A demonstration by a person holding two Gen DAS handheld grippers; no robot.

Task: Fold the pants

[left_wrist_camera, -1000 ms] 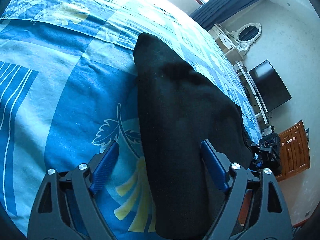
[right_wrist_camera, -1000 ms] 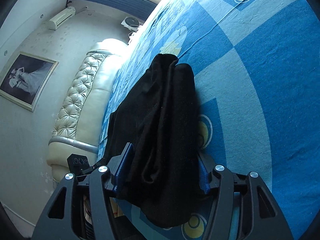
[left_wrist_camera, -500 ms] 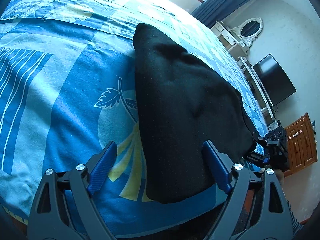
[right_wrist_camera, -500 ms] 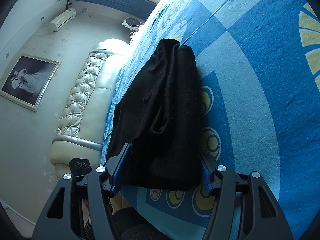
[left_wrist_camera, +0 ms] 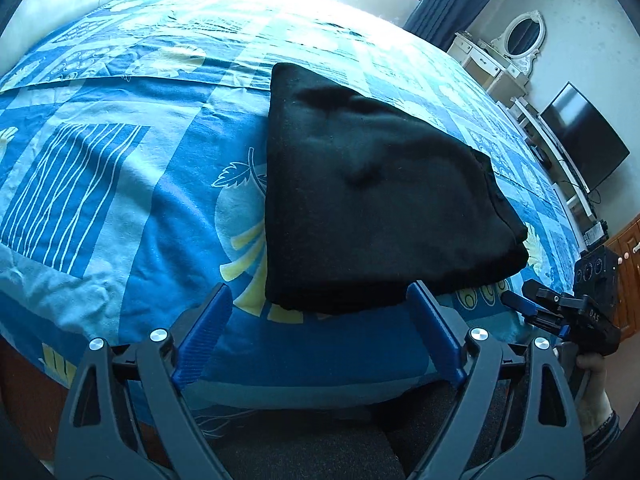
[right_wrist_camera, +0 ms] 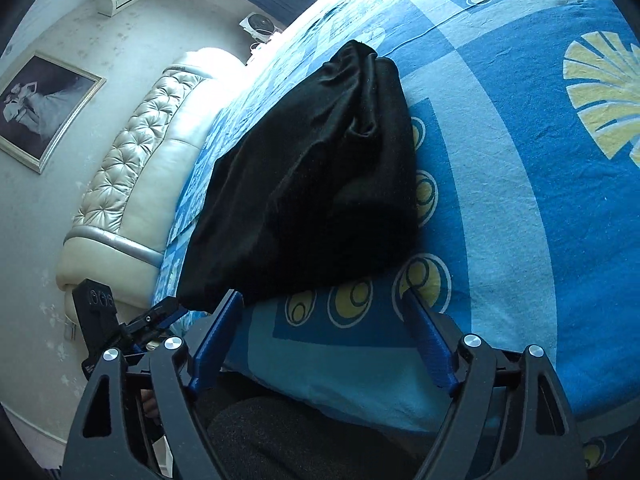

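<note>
A television (left_wrist_camera: 585,141) and dresser are shown only by the left view, a tufted headboard (right_wrist_camera: 132,148) only by the right. The folded black pants (left_wrist_camera: 360,208) are laid on the bed (left_wrist_camera: 120,184). Both the left claw (left_wrist_camera: 320,316) and right claw (right_wrist_camera: 324,316), just opened wider, are spread empty, clear of the pants.

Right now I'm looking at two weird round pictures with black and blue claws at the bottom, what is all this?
Those claws are two hand-held grippers; a person carries one in each hand. Each has a wide-angle camera looking along its fingers, so each picture is one gripper's own view. The left gripper shows in the left view, the right gripper in the right view; each view also catches the other gripper at its edge. On the blue patterned bedsheet lies a folded pair of black pants. Both grippers are open, the right one's jaws having just opened. Nothing is held: the pants lie free on the bed, beyond the fingertips.
</note>
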